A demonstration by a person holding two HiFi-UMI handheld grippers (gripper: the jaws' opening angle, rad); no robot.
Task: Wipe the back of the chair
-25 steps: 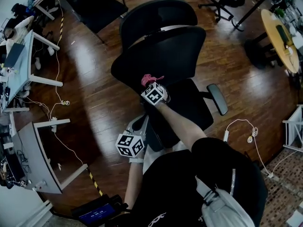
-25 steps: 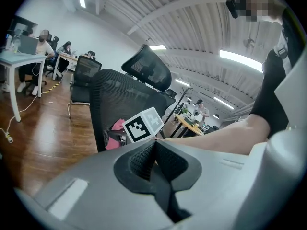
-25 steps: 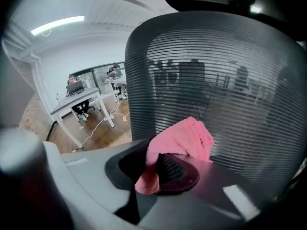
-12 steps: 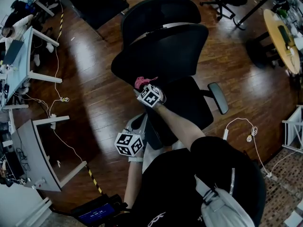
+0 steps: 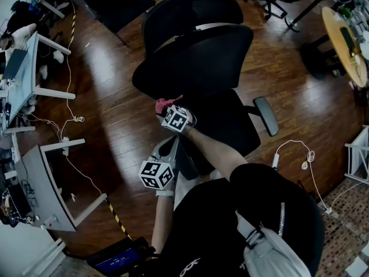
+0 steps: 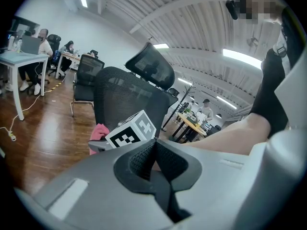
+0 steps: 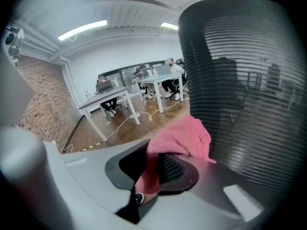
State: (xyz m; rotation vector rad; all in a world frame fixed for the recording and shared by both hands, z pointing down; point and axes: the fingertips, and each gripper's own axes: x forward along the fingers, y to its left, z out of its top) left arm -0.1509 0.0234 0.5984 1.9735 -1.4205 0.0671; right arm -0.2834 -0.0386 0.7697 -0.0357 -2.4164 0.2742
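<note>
Pink fluffy cloth (image 5: pixel 164 104) has slid left and a touch lower along the rear of the black mesh-backed office chair (image 5: pixel 196 62) since a second ago, and it now sits at the backrest's lower left edge; the right tongs (image 5: pixel 167 109) have travelled with it, their marker cube shifting the same way; the left tongs (image 5: pixel 170 146) have barely budged, hanging low by the person's body.

Right forearm (image 5: pixel 212 153) reaches out from the torso toward the chair, bare below a black sleeve; in the right gripper view the right tongs (image 7: pixel 156 169) are clamped on the cloth (image 7: pixel 184 135), one fold pinched between the pads and the rest bunched up against the ribbed mesh (image 7: pixel 249 80); in the left gripper view the left tongs (image 6: pixel 154 159) are closed together with nothing between them, aimed at the chair back (image 6: pixel 124 97), with the other gripper's cube and a bit of the cloth (image 6: pixel 99 133) in front of it.

Around them: dark glossy wooden floor (image 5: pixel 115 97); a curved black headrest (image 5: pixel 190 13) above the backrest; a grey-black armrest (image 5: pixel 265 115) at the seat's right; a white bench (image 5: pixel 34 178) to the left with a white cable (image 5: pixel 69 97) trailing past it; another white cable (image 5: pixel 300 160) coiled on the floor to the right; a round yellowish bench (image 5: pixel 340 45) at the far right; a second black chair (image 5: pixel 115 4) beyond.
</note>
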